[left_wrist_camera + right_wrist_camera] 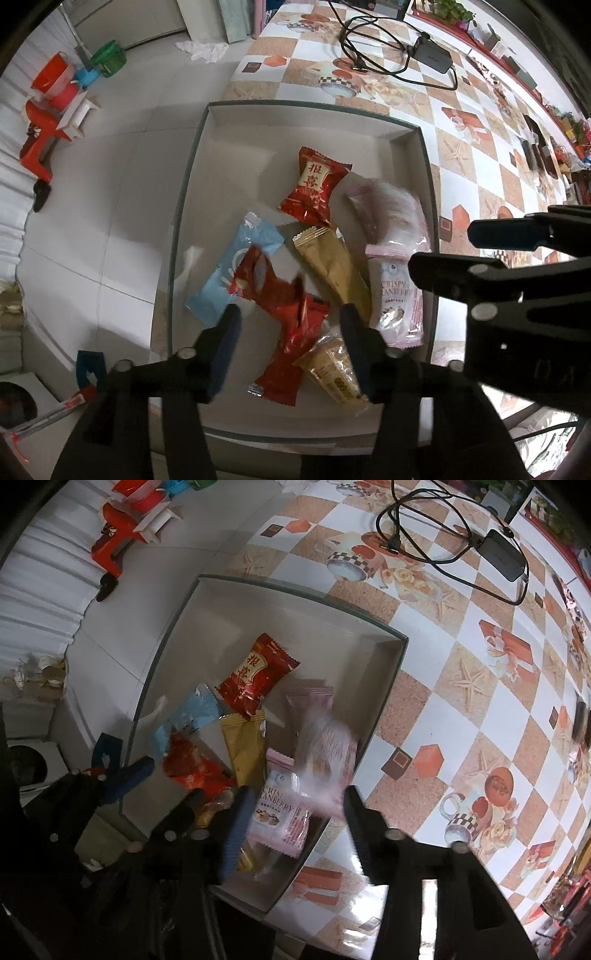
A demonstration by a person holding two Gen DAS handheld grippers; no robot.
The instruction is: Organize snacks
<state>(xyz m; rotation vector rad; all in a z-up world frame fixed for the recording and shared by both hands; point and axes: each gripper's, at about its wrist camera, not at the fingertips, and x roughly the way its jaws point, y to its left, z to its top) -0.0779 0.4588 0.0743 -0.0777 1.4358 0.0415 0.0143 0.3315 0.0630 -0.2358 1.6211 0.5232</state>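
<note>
- Both grippers hang over the box [424,155], jaws apart, clamping nothing.
- Beneath the left gripper [288,334], a blurred red packet [291,317] lies loose.
- Between the right gripper [295,812] fingers, a blurred pink packet [325,753] lies unclamped.

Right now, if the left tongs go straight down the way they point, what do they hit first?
Most likely the crumpled red snack packet between the open left tongs, lying in the white box. Depth is unclear, and the packet looks blurred.
</note>
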